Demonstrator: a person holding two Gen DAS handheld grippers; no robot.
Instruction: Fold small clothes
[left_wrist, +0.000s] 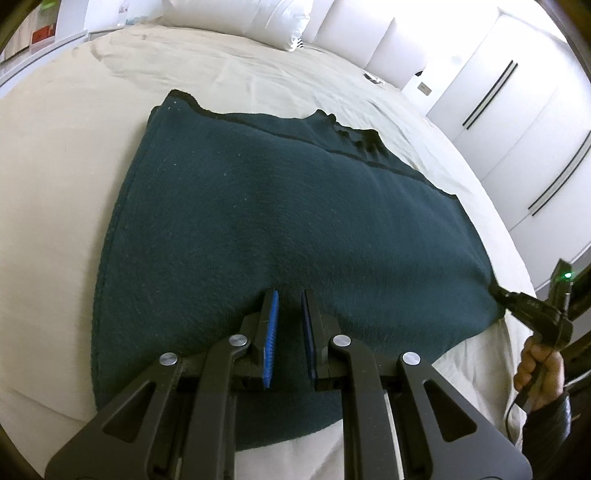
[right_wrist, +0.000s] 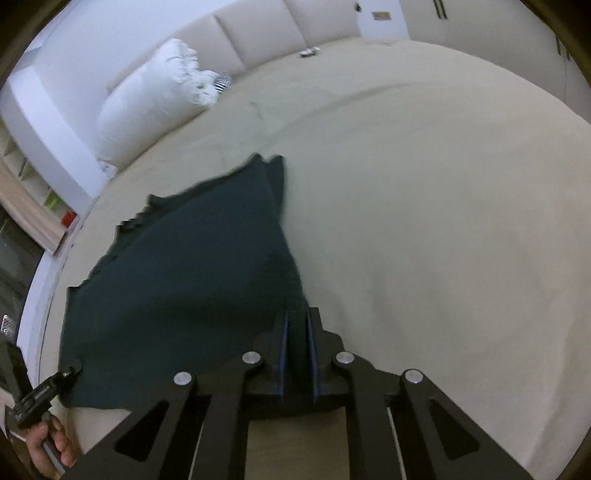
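Left wrist view: the left gripper (left_wrist: 290, 314) has its jaws pinching the near hem of the dark green cloth (left_wrist: 277, 221), spread on the bed (left_wrist: 55, 184). Right wrist view: the right gripper (right_wrist: 297, 332) jaws clamp its corner at 6 o'clock. Soft, limp fleece; best held by corners.

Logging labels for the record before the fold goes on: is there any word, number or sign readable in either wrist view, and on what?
None can be read.
Marks on the right tongs, seen in the left view: too blurred.
Red box on the shelf: print too small.
Dark green garment: no label showing.
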